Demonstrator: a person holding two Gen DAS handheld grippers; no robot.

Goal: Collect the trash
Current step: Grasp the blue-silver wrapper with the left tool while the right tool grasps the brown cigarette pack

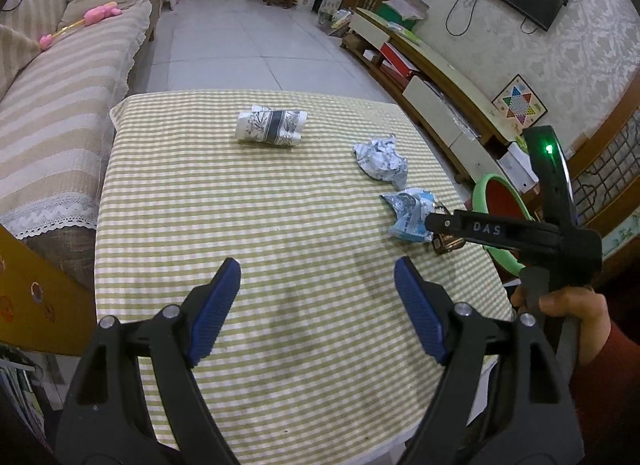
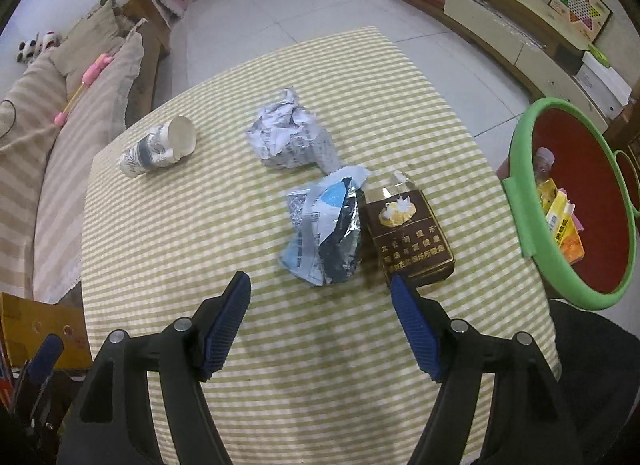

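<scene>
brown cigarette box [image 2: 408, 233] lies on the checked table [image 2: 160, 225], long axis pointing away, just ahead of the right gripper [image 2: 320, 321], whose wide, empty jaws are nearer than the left gripper [image 1: 318, 309], also wide and empty; bin [image 2: 528, 193] beside the box.

In the left wrist view, the right tongs [image 1: 430, 221] covered most of the brown packet [image 1: 448, 243] and one corner of the blue foil wrapper [image 1: 408, 213]; their tips could not be made out there. The green-rimmed bin [image 1: 486, 189] stood largely behind that tool, its contents out of sight. In the right wrist view, the bin [image 2: 524, 217] was cut by the right edge, and the yellow packets [image 2: 560, 221] inside were too jumbled to tell apart. The packet's [image 2: 412, 237] small print was unreadable. The left tongs [image 2: 48, 349] showed only as a blue sliver at the lower left corner. The surface [image 2: 320, 405] ran under the tongs' arms.
</scene>
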